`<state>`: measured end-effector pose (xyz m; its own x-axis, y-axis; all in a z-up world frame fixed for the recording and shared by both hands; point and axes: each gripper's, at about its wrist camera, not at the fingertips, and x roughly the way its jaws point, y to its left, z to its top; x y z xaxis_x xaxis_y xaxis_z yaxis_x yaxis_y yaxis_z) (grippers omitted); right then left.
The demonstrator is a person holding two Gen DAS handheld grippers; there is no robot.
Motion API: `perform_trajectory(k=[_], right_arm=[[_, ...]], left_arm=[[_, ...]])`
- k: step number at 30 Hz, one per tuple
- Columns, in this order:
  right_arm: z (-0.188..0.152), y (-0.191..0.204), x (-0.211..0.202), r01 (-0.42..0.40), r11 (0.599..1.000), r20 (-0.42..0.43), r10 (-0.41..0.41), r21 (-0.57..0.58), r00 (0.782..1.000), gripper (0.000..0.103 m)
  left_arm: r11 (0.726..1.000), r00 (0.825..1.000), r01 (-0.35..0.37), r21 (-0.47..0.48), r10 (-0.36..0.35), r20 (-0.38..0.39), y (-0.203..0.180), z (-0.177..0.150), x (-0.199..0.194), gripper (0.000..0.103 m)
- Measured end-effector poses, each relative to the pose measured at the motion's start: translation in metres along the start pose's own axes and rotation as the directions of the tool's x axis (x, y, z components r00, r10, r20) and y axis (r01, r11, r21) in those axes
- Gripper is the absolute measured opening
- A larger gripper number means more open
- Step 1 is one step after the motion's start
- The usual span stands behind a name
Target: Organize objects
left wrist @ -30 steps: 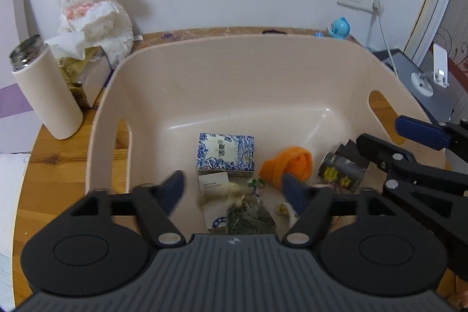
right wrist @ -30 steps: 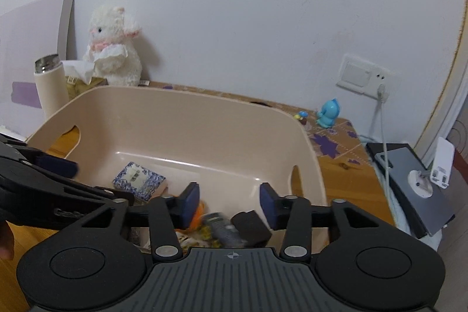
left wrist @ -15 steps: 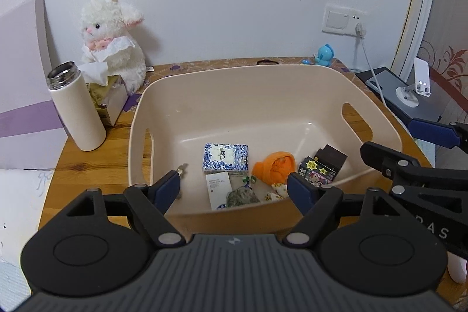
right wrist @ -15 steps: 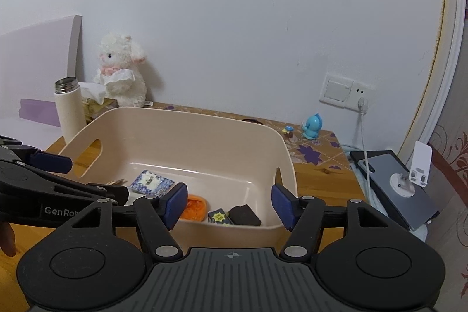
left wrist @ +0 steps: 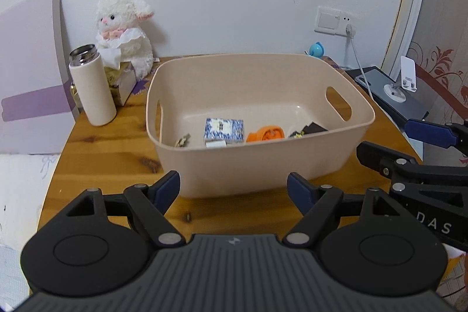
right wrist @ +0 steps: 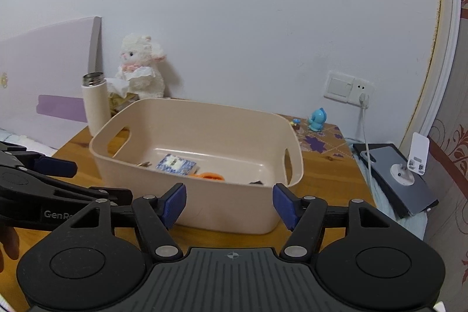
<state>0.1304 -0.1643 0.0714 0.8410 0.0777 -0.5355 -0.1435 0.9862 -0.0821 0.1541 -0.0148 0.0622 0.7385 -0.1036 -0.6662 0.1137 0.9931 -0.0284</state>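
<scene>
Bin [left wrist: 257, 165] sits mid-worktop [left wrist: 111, 154], holding one blue box [left wrist: 224, 129], one orange item [left wrist: 265, 134], one dark box [left wrist: 314, 127], one small scrap [left wrist: 182, 140]. Left claw [left wrist: 234, 190] and right claw [right wrist: 229, 203] both released, near the bin's front, grasping nothing.

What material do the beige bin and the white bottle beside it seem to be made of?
The beige bin looks like smooth moulded plastic: rounded corners, cut-out handles, soft sheen. The white bottle seems matte-coated metal, judging by its shiny steel-like neck; the body could also be plastic.
</scene>
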Motion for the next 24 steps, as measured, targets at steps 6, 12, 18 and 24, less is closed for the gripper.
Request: perform_trajectory(k=[6, 12, 18, 24], right_arm=[[-0.013, 0.003, -0.016, -0.024, 1.0, -0.009, 0.024, 0.01, 1.0, 0.069], [-0.027, 0.011, -0.033, -0.038, 0.999, -0.004, 0.038, 0.009, 0.999, 0.07], [-0.039, 0.017, -0.051, -0.038, 0.999, 0.004, 0.038, -0.004, 0.999, 0.071], [-0.045, 0.021, -0.067, -0.051, 0.999, 0.017, 0.052, -0.005, 0.999, 0.071]], left_arm=[[1.0, 1.0, 0.003, -0.018, -0.003, 0.003, 0.003, -0.017, -0.016, 0.081], [1.0, 1.0, -0.008, -0.017, 0.008, 0.001, 0.004, -0.031, -0.033, 0.081], [1.0, 0.999, -0.022, 0.003, 0.022, 0.026, 0.003, -0.044, -0.052, 0.081], [1.0, 0.999, -0.012, 0.006, 0.012, 0.035, 0.002, -0.053, -0.065, 0.081]])
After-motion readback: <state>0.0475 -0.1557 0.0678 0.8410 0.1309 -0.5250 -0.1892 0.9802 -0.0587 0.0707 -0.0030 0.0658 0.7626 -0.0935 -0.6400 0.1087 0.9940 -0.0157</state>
